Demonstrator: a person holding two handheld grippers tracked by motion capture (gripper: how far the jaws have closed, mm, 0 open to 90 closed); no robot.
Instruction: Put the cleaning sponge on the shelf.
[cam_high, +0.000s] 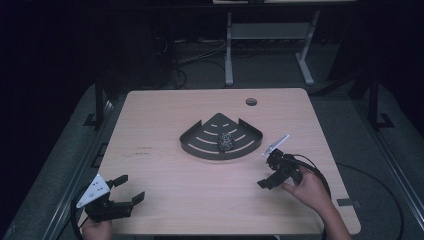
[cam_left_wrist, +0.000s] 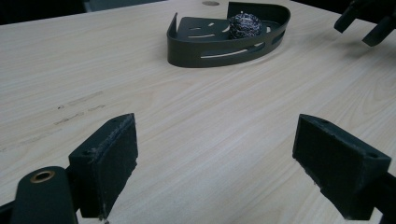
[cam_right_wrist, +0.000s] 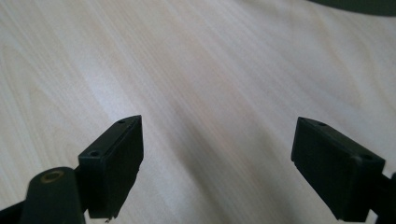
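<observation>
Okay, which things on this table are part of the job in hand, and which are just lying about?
Part of the job:
- steel scouring ball, lying in the tray
- dark corner tray with slotted floor
- left tool, open, over bare wood
- right tool, open, nearest the tray

Just lying about:
- cable hole at the table's far edge
- desk frame on the floor beyond

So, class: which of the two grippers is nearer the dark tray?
The right gripper, just off the tray's right rim; the left gripper sits back at the table's near-left corner.
</observation>
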